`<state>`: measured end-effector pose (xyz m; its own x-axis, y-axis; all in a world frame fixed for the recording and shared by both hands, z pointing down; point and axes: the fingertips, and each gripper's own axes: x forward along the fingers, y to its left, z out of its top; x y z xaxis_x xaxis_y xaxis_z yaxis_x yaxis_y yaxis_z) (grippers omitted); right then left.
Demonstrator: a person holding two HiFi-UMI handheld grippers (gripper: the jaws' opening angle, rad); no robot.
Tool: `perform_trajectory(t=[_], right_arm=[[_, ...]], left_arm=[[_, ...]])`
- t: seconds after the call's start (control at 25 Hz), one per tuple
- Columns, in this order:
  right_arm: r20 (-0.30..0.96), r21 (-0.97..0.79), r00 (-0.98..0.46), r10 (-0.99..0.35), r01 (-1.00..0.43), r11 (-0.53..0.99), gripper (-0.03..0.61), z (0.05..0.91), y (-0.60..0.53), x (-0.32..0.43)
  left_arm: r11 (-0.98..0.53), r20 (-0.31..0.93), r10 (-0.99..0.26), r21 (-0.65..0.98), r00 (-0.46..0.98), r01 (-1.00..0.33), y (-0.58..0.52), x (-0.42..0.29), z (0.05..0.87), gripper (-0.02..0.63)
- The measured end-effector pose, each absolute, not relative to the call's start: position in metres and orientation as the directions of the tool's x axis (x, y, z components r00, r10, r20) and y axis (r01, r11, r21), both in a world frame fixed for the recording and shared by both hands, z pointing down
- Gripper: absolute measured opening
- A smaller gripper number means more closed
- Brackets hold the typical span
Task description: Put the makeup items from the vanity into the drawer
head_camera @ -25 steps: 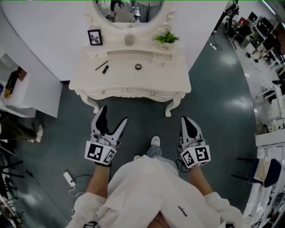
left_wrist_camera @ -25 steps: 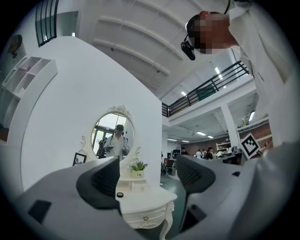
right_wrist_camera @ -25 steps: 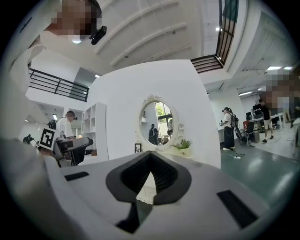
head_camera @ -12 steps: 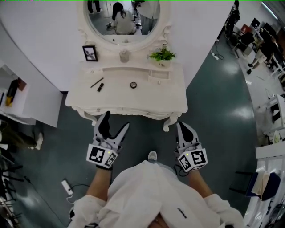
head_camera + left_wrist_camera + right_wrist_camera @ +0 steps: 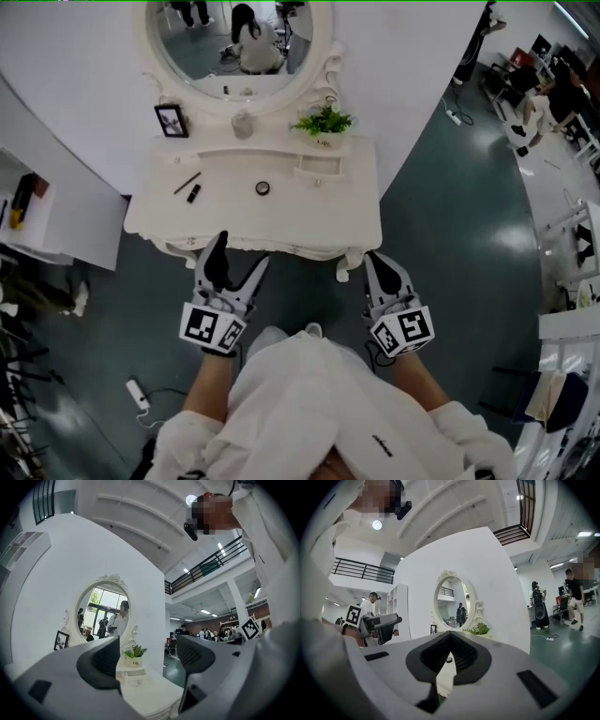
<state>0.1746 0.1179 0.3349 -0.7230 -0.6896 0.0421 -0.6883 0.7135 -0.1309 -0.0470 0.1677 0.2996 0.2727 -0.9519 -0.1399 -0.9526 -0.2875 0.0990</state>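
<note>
Below the head cam, the white vanity (image 5: 281, 220) stands vs. a white wall on a dark green floor (image 5: 450, 234). On its surface, left part: a thin liner pencil (image 5: 187, 183) w/ a dark tube (image 5: 193, 194) just beside it. A round compact (image 5: 262, 188) lies near the middle, well apart from both. Back ledge: photo frame (image 5: 171, 120) at left, small jar (image 5: 243, 125) mid, potted plant (image 5: 322, 123) at right, and a small drawer (image 5: 317, 167) under the plant, shut. An oval mirror (image 5: 239, 42) hangs above. L gripper (image 5: 242, 253) hovers at the vanity's front edge, its fingers (image 5: 217, 258) spread w/ nothing betw. them. R gripper (image 5: 377, 262) hangs by the front right corner, fingers together. Neither touches any makeup item. The person's white top (image 5: 319, 403) fills the bottom.

L gripper view: both fingers stand wide apart and the gap is empty. Thru it show the plant and the small drawer, w/ the mirror up left.

R gripper view: fingers meet at the tips, clamped on nothing. Thru the small opening betw. their pads the round compact (image 5: 448, 659) shows on the surface, well apart from the tips. Mirror & plant sit beyond; L gripper shows at the left edge.
</note>
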Motion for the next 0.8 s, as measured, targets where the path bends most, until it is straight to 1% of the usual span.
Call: perform_trajectory(t=[0.16, 0.4, 0.8], right_arm=[[0.064, -0.151, -0.724, -0.687, -0.687, 0.71, 0.015, 0.348, 0.103, 0.18], [0.086, -0.144, -0.748, -0.658, -0.663, 0.735, 0.017, 0.356, 0.089, 0.16], [0.128, -0.079, -0.813, -0.568, -0.579, 0.812, 0.017, 0.367, 0.036, 0.094]], left_arm=[[-0.278, -0.121, -0.956, 0.099, 0.266, -0.955, 0.158, -0.043, 0.303, 0.362], [-0.262, -0.084, -0.964, 0.104, 0.254, -0.959, 0.135, -0.057, 0.318, 0.362], [-0.266, -0.046, -0.964, 0.129, 0.262, -0.955, 0.059, -0.092, 0.348, 0.362]])
